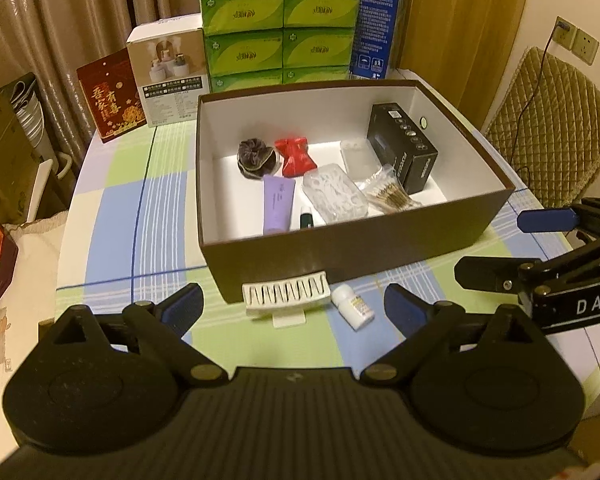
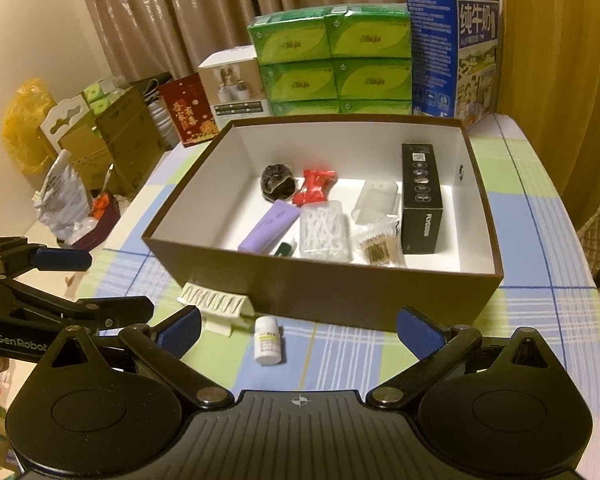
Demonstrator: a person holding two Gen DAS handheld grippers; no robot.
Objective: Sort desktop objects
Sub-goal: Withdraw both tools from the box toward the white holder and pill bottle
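Observation:
A brown box (image 1: 356, 248) (image 2: 324, 288) with a white inside stands on the checked tablecloth. In it lie a dark scrunchie (image 1: 256, 158), a red packet (image 1: 296, 156), a purple tube (image 1: 278, 204), a clear pack of floss picks (image 1: 334, 196), cotton swabs (image 1: 388, 196) and a black carton (image 1: 404, 148). In front of the box lie a white soap rack (image 1: 286, 298) (image 2: 220, 304) and a small white bottle (image 1: 354, 306) (image 2: 267, 340). My left gripper (image 1: 294, 308) is open and empty, just short of the rack. My right gripper (image 2: 298, 330) is open and empty, just short of the bottle.
Green tissue packs (image 1: 280, 28), a blue carton (image 1: 378, 20), a white carton (image 1: 168, 76) and a red card (image 1: 110, 96) stand behind the box. A quilted chair (image 1: 552, 120) is to the right. Boxes and bags (image 2: 80, 152) crowd the left, off the table.

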